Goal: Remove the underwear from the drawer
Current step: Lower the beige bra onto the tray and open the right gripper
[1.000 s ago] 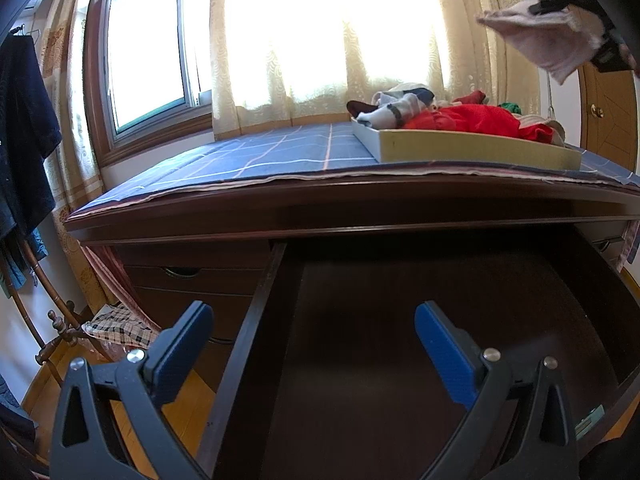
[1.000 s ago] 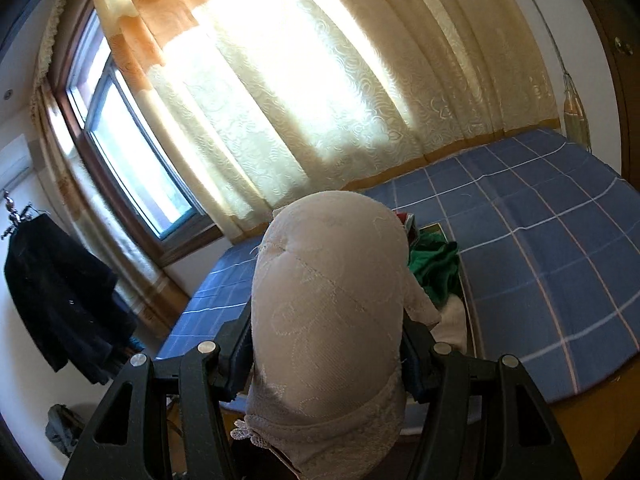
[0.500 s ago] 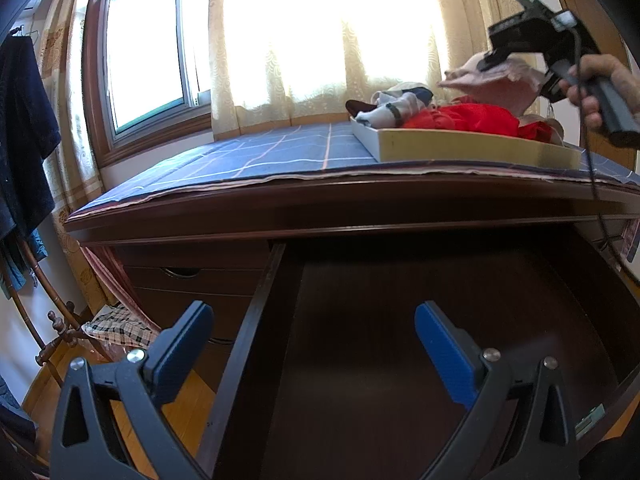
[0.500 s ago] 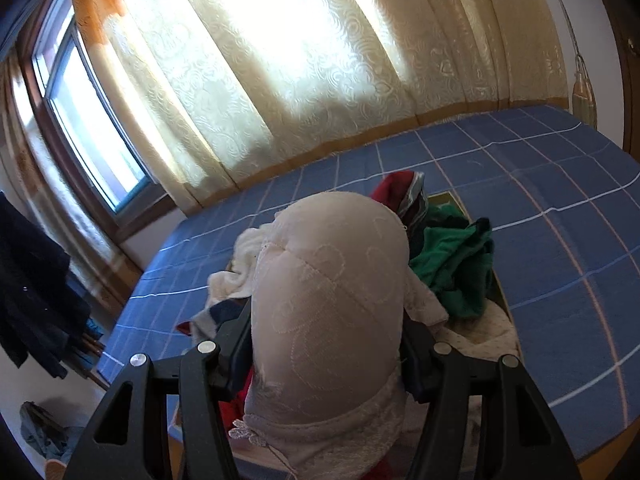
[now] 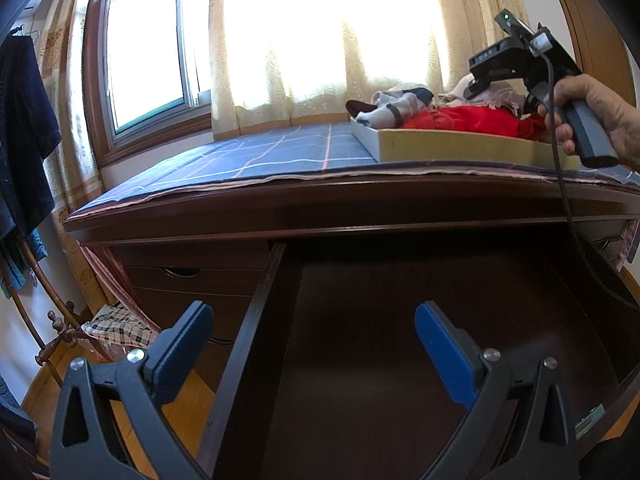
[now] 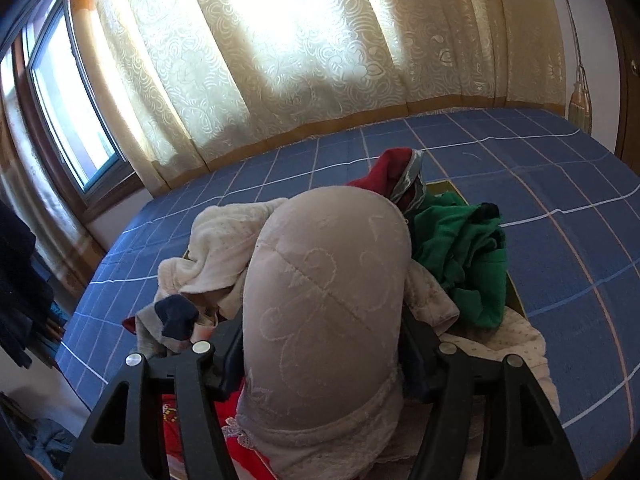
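Beige lace underwear (image 6: 324,304), a padded bra cup, is sitting between the fingers of the right gripper (image 6: 320,344). One second ago this gripper was holding it high in front of the curtain; now it is lying low over the pile of clothes (image 6: 460,264) in the shallow tray (image 5: 460,146) on the blue checked cloth (image 5: 260,156). The green garment (image 6: 464,256) and the cream cloth (image 6: 224,240) are now filling the view just behind the cup. The jaws of the right gripper have just been opening a little, with the cup between them; the pads are still lying at its sides, so the grip is loosening but the cup is not yet free. In the left view, a hand (image 5: 600,116) is holding the right gripper over the tray, where earlier it was up in the corner. The left gripper (image 5: 312,344) is staying in the same place over the dark drawer (image 5: 360,360), its blue pads (image 5: 444,356) wide apart, holding nothing.
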The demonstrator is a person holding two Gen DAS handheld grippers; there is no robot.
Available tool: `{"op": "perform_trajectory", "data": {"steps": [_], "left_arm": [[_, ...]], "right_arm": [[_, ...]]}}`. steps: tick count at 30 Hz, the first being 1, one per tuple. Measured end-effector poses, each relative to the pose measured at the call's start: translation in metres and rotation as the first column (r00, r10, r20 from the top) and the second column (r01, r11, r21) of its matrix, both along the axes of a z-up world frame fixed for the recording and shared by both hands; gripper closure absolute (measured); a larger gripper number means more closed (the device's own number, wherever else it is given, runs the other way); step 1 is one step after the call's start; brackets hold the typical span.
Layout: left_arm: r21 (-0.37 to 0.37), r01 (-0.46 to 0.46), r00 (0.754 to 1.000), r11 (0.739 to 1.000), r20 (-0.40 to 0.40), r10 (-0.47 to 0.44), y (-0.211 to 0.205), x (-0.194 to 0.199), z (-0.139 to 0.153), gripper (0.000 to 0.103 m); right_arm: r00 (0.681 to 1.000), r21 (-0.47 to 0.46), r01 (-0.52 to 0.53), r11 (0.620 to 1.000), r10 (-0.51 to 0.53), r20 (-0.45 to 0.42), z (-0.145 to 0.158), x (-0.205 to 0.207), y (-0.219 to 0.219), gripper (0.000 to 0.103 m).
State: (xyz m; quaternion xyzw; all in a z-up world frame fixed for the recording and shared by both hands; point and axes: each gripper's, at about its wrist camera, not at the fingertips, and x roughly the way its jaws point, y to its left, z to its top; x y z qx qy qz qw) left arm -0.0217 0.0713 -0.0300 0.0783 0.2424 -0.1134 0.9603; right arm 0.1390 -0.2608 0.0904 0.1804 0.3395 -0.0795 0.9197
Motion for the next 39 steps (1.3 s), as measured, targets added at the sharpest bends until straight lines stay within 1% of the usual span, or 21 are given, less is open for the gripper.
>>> {"op": "perform_trajectory", "data": {"steps": [5,7,11,14,16,20,25,27,29,34,37,39], "left_arm": [[0.001,0.000,1.000,1.000,0.000,0.000,0.000,0.000,0.000,0.000],[0.002,0.000,1.000,1.000,0.000,0.000,0.000,0.000,0.000,0.000],[0.005,0.000,1.000,1.000,-0.002,0.000,-0.001,0.001,0.000,0.000],[0.008,0.000,1.000,1.000,-0.001,0.000,-0.002,0.001,-0.001,0.000],[0.010,0.002,1.000,1.000,-0.002,-0.002,-0.002,0.002,-0.001,0.000],[0.011,0.001,1.000,1.000,-0.001,-0.001,-0.003,0.002,-0.002,0.000],[0.016,-0.003,1.000,1.000,0.000,0.003,-0.003,0.002,-0.002,0.000],[0.020,-0.006,1.000,1.000,0.001,0.006,-0.004,0.002,-0.003,0.000],[0.023,-0.006,1.000,1.000,0.000,0.006,-0.004,0.002,-0.003,0.000],[0.024,-0.008,1.000,1.000,0.002,0.008,-0.004,0.002,-0.003,0.000],[0.024,-0.008,1.000,1.000,0.003,0.008,-0.004,0.002,-0.003,0.000],[0.024,-0.008,1.000,1.000,0.003,0.008,-0.004,0.002,-0.003,0.000]], "right_arm": [[1.000,0.024,-0.001,1.000,0.001,0.005,-0.005,0.000,-0.005,0.034],[1.000,0.014,-0.005,1.000,0.005,0.001,-0.005,0.000,-0.003,0.031],[0.999,-0.005,-0.033,0.999,0.033,0.004,-0.002,-0.003,0.000,0.020],[0.999,0.014,-0.044,0.999,0.044,0.020,-0.001,-0.011,-0.002,0.017],[0.998,0.037,-0.049,0.998,0.048,0.029,0.002,-0.020,-0.003,0.016],[0.996,0.023,-0.071,0.997,0.069,0.063,0.008,-0.041,0.000,0.015],[0.990,0.044,-0.093,0.995,0.088,0.113,0.012,-0.067,0.002,0.013],[0.986,0.042,-0.103,0.994,0.096,0.137,0.013,-0.071,0.002,0.013],[0.987,0.019,-0.091,0.996,0.088,0.136,0.014,-0.070,0.003,0.013],[0.986,0.059,-0.067,0.996,0.057,0.157,0.014,-0.070,-0.010,0.013],[0.976,0.045,-0.044,0.998,0.033,0.216,0.022,-0.083,-0.014,0.013],[0.964,0.031,-0.046,0.998,0.037,0.265,0.029,-0.098,-0.012,0.013]]}}
